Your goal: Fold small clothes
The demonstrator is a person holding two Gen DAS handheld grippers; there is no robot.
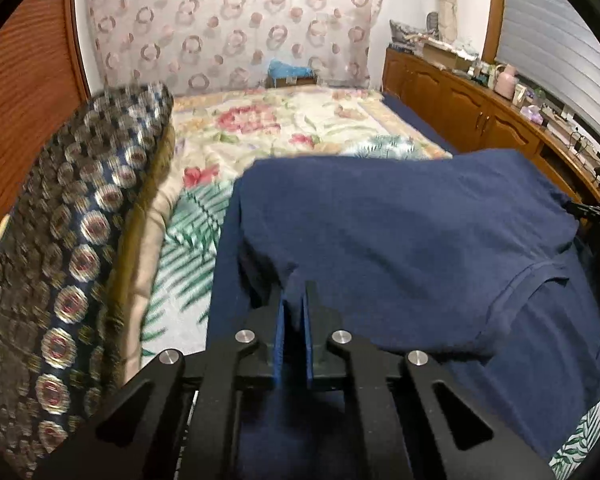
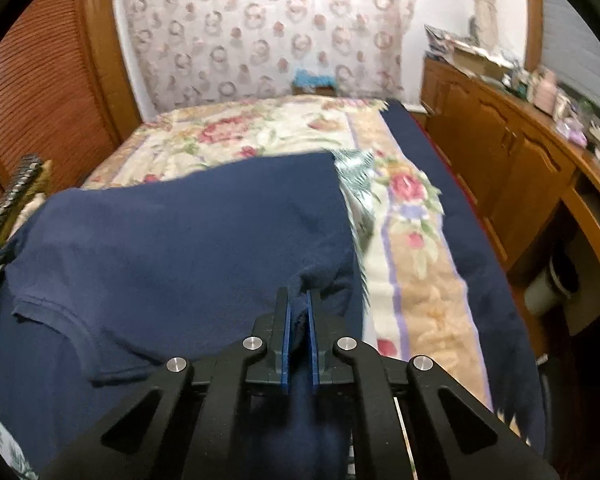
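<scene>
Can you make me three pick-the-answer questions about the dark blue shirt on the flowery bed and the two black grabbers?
1. Where does the dark blue cotton shirt lie?
A. on the flowered bed cover
B. on the wooden cabinet
C. on the floor

2. What colour are the pads inside the left gripper?
A. red
B. blue
C. yellow

3. What is the right gripper doing?
A. standing wide open
B. pinching shirt cloth
C. holding a pillow

Answers: 1 A, the shirt spreads over the flower print; 2 B, blue strips line the black fingers; 3 B, blue cloth is bunched between its closed fingers.
</scene>
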